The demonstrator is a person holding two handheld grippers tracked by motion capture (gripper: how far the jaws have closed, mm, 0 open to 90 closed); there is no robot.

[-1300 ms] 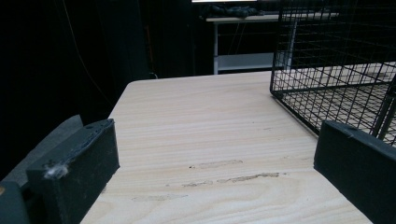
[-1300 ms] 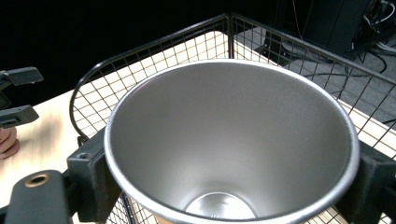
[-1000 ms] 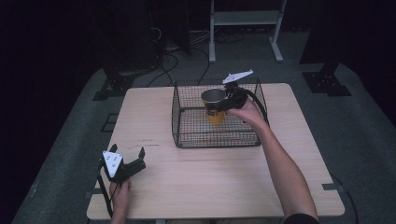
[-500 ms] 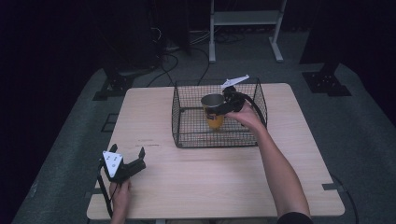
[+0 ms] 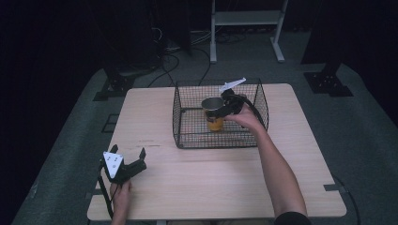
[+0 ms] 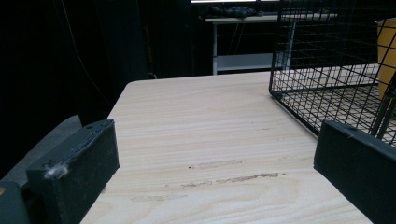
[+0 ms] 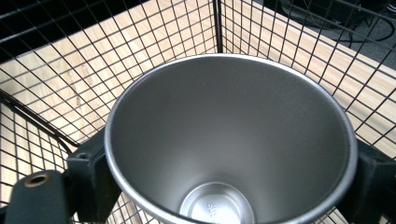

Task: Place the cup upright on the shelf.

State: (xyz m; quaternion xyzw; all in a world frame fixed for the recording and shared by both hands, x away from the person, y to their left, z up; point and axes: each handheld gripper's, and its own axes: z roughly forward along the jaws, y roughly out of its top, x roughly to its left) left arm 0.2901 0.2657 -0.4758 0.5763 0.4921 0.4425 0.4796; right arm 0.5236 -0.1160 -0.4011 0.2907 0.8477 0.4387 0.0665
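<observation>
We see a cup (image 5: 214, 112) with an orange-yellow outer wall and a metal rim. Its inside is plain silver metal, smooth and matte, and it gets narrower toward a small round bottom with some pressed letters we cannot read. The cup stands upright, or nearly so, inside the wire basket (image 5: 187, 136), close to the middle of it.

The right gripper (image 5: 225, 108) holds this cup. In the right gripper view its two black jaws press against the outer wall of the cup (image 7: 229, 140) just under the rim, one on each side, so the gripper is clamped on it. We cannot tell if the bottom of the cup touches the floor of the basket or is a little above it.

The wire basket is black, with a square mesh and an open top, and it stands on the wooden table (image 5: 225, 183). The cup is the one thing we see inside it.

The left gripper (image 5: 133, 164) is well apart from the basket, near the table corner at the person's left side. In the left gripper view its jaws are spread wide with bare wood between them, and they grip nothing.

The high view gives the orange outside of the cup. The right gripper view gives its silver inside and the mesh (image 7: 56, 60) around it. The left gripper view shows a corner of the basket (image 6: 327, 79) from low down, and a part of the cup's yellow wall (image 6: 386, 56) through the wires.
</observation>
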